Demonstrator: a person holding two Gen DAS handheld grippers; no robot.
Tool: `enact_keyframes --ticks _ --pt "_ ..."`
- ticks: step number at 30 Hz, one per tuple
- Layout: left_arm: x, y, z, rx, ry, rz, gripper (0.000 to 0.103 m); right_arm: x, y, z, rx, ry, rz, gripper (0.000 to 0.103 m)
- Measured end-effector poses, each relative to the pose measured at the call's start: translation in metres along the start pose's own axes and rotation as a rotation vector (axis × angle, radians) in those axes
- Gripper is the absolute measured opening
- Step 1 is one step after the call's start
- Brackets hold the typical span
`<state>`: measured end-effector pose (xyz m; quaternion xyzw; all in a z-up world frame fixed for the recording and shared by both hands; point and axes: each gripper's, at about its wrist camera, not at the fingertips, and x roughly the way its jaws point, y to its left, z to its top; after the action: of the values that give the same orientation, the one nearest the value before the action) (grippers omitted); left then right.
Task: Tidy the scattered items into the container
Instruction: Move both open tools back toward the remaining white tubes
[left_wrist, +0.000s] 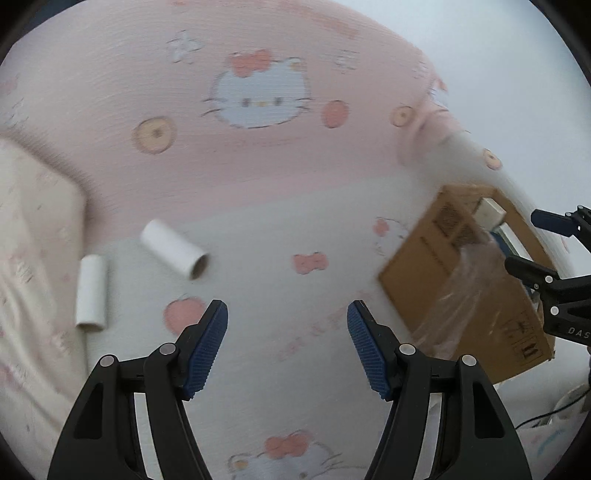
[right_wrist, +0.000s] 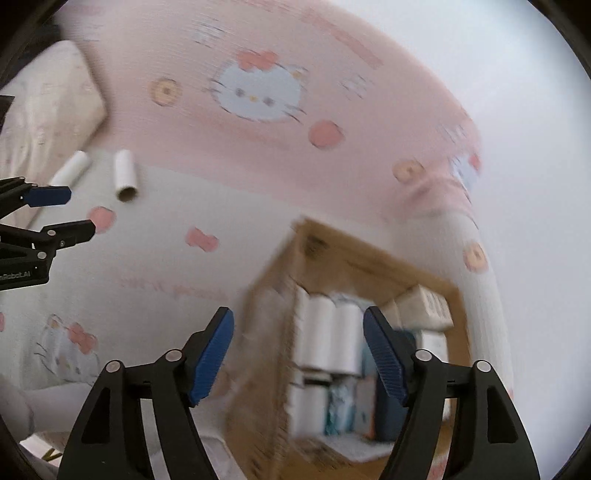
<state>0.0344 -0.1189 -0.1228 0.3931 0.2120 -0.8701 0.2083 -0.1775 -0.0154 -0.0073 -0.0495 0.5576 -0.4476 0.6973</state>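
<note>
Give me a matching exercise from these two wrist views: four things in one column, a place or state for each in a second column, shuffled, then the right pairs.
Things:
1. cardboard box
2. two white rolls
3. left gripper
4. pillow

Places or states:
A. jaws apart, nothing between them
B. lying loose on the bedsheet
C. open-topped, already holding white rolls and small packs
D. at the far left edge of the bed, beyond the rolls

Pairs: 1-C, 2-B, 3-A, 4-D
</note>
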Motion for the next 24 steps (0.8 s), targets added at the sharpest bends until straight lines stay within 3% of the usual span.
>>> enact_keyframes --ticks 5,7,14,17,24 --pt "0.005 0.047 -0.014 -0.147 0.050 0.051 0.071 0.020 0.043 0.016 -0.087 -0.059 0.061 0.075" --pt "0.009 0.062 -0.019 -0.179 0.068 0.089 0.071 0.028 0.074 0.029 0.172 -0.043 0.066 0.075" --pt "0.013 0.092 -0.025 -0.209 0.048 0.280 0.071 0.047 0.120 0.042 0.178 -0.403 0.109 0.074" --pt "0.013 0.102 -0.024 -0.238 -0.008 0.296 0.071 0.056 0.136 0.050 0.180 -0.449 0.137 0.075" --pt "0.020 0.136 -0.025 -0.336 -0.018 0.250 0.071 0.078 0.166 0.068 0.122 -0.477 0.197 0.075"
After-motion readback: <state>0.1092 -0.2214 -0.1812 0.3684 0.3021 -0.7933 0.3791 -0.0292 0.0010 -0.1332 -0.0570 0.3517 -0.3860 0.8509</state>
